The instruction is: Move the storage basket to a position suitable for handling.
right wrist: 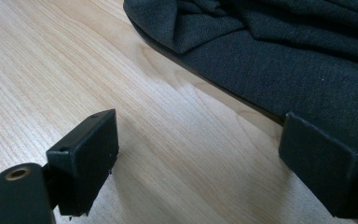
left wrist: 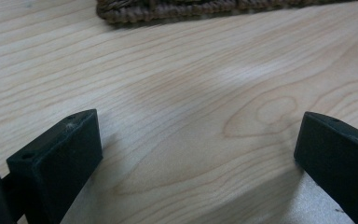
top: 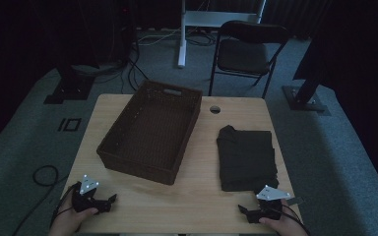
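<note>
On the pale, grained wooden tabletop [top: 197, 196], your right tongs [right wrist: 200, 154] gape beside the folded dark-grey cloth [top: 247, 157]; your left tongs [left wrist: 198, 149] gape, released, near the brown rectangular woven basket [top: 152, 130].

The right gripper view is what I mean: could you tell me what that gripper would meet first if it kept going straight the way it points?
Most likely the folded dark cloth. The right gripper stands open over bare table, and the cloth's near edge lies just ahead.

Dark grey cloth [top: 247, 157], brown basket [top: 150, 130]
</note>
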A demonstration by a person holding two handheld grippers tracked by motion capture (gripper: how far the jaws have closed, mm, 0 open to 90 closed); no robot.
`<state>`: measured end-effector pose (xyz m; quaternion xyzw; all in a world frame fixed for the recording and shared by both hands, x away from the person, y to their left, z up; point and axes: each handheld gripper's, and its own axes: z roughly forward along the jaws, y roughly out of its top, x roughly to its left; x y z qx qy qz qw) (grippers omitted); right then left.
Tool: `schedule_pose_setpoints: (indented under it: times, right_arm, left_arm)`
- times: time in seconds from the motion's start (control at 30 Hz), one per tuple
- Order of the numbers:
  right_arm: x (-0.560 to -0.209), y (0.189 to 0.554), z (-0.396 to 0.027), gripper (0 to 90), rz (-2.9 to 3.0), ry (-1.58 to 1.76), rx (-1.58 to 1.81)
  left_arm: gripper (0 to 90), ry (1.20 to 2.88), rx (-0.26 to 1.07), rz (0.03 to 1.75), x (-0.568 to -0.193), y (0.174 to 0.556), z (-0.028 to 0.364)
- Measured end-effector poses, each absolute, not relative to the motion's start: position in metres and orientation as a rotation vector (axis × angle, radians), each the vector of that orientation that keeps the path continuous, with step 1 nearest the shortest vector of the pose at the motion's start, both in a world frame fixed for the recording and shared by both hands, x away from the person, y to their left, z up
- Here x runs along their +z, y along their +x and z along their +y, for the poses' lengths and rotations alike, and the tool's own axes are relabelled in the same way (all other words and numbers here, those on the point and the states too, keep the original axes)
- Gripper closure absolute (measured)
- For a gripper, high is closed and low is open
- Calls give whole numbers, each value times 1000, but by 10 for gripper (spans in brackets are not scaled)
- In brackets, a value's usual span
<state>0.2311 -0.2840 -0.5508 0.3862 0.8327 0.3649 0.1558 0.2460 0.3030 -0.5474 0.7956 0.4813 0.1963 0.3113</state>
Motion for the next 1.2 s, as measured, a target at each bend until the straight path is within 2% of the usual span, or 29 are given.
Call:
schedule_pose_setpoints:
  times: [0.37, 0.57, 1.2]
  right_arm:
    - [-551, 229, -282, 116, 2386, 1090, 1023]
    - [-548, 224, -271, 116, 2412, 1054, 1009]
    - [-505, 240, -217, 117, 2355, 938, 1169]
  left_arm:
    - [12, 2115, 501, 1234, -547, 247, 305]
    - [12, 2067, 512, 1223, -538, 247, 310]
    - [12, 1980, 583, 1144, -502, 259, 327]
